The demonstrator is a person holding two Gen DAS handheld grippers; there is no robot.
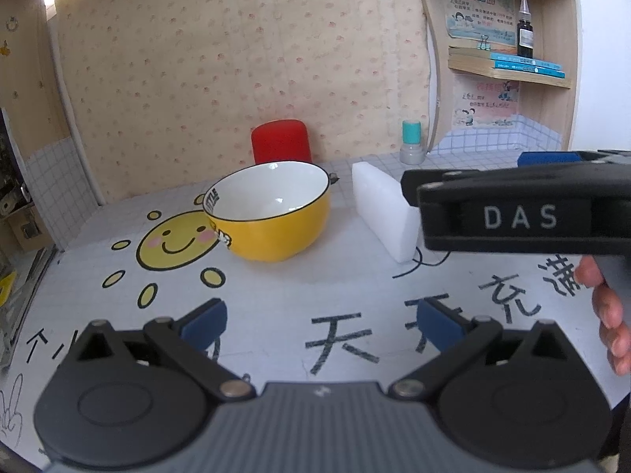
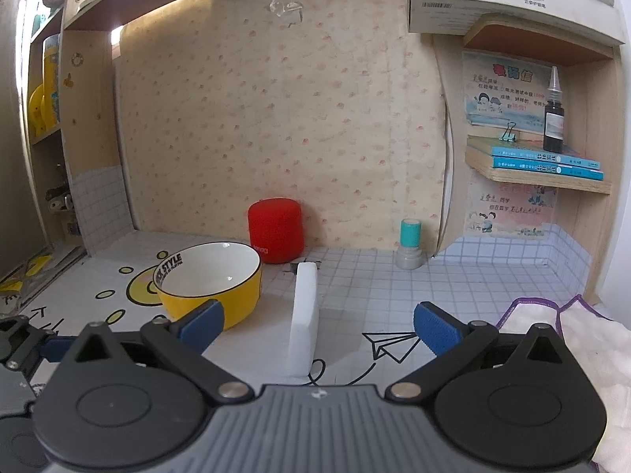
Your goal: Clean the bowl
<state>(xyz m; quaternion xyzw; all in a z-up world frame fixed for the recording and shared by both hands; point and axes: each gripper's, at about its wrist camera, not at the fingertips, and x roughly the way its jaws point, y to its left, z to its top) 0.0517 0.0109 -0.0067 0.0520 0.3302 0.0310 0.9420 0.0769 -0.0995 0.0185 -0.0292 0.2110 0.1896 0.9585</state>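
Observation:
A yellow bowl (image 1: 272,213) with a white inside stands upright on the desk, over a printed sun; it also shows in the right wrist view (image 2: 211,283). A white sponge block (image 1: 384,213) stands on edge just right of it, and shows in the right wrist view (image 2: 304,315) too. My left gripper (image 1: 321,325) is open and empty, short of the bowl. My right gripper (image 2: 319,325) is open and empty, with the sponge straight ahead between its blue pads; its body shows in the left wrist view (image 1: 524,213) at the right.
A red cylinder (image 2: 276,230) stands at the back wall behind the bowl. A teal-capped stamp (image 2: 410,248) stands to the right. A white cloth (image 2: 572,339) lies at the right edge. A shelf (image 2: 544,173) with books and a dark bottle hangs above.

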